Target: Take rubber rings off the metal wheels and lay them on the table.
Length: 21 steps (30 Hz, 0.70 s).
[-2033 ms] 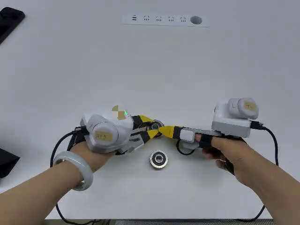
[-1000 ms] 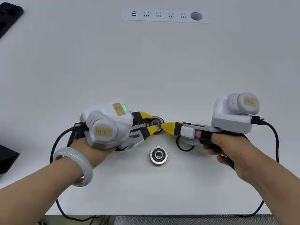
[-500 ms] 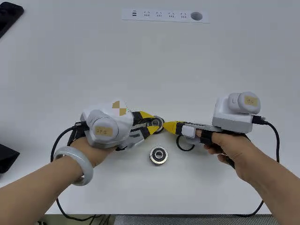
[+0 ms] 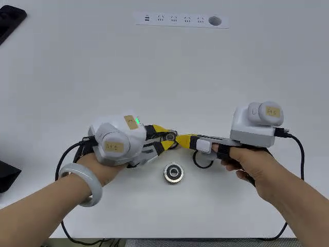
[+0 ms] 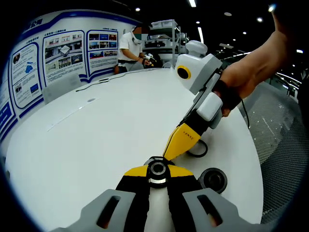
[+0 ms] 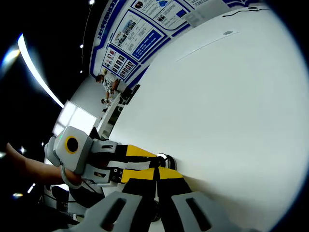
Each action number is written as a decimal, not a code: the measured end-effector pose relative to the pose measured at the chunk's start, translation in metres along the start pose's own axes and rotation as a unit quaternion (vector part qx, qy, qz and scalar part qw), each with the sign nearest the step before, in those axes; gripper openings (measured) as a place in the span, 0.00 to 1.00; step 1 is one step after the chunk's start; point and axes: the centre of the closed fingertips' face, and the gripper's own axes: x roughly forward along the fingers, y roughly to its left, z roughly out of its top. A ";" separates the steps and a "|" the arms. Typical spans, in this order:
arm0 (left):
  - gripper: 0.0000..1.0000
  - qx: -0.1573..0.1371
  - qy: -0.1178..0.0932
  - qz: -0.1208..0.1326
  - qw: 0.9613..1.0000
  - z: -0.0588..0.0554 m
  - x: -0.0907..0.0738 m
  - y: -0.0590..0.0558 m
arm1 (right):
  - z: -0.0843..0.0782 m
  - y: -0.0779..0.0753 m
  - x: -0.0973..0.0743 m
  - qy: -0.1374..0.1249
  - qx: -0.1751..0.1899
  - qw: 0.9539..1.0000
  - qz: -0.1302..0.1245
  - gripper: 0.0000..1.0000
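Observation:
My left gripper (image 4: pixel 165 139) (image 5: pixel 157 172) is shut on a small metal wheel (image 4: pixel 169 136) (image 5: pixel 157 169) with a dark rim, held just above the white table (image 4: pixel 164 77). My right gripper (image 4: pixel 180 139) (image 6: pixel 157 173) comes in from the right with its yellow jaws shut. Its tips touch the rim of that wheel (image 6: pixel 164 159), and I cannot tell whether they pinch the rubber. A second wheel (image 4: pixel 174 173) (image 5: pixel 213 179) with a dark outer ring lies flat on the table in front of both grippers. One loose black rubber ring (image 4: pixel 201 160) (image 5: pixel 198 152) lies on the table under the right gripper.
A white power strip (image 4: pixel 181 20) lies at the table's far edge. A black object (image 4: pixel 10 20) sits at the far left corner, another (image 4: pixel 7 177) at the left edge. Cables trail from both grippers toward the near edge. A person (image 5: pixel 131 46) stands far behind.
The right gripper drew back a little from the held wheel, then moved left again so its tips touch the wheel's rim. The left gripper has kept its hold on the wheel.

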 end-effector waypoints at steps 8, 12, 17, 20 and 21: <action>0.13 0.001 -0.001 -0.001 1.000 0.001 0.000 0.000 | 0.005 0.018 0.002 -0.014 0.003 0.999 0.029 0.02; 0.13 0.001 -0.001 0.000 1.000 0.000 0.000 0.000 | 0.006 0.017 0.001 -0.014 0.007 1.000 0.023 0.02; 0.13 0.005 0.001 -0.001 1.000 0.001 0.000 -0.001 | 0.003 0.009 0.000 -0.011 0.012 1.000 0.009 0.02; 0.13 0.007 0.002 -0.002 1.000 0.002 0.000 -0.001 | 0.002 0.005 -0.001 -0.009 0.011 1.000 0.002 0.02; 0.14 0.007 0.002 -0.001 1.000 0.002 0.000 -0.001 | 0.001 0.004 -0.001 -0.008 0.012 1.000 -0.001 0.02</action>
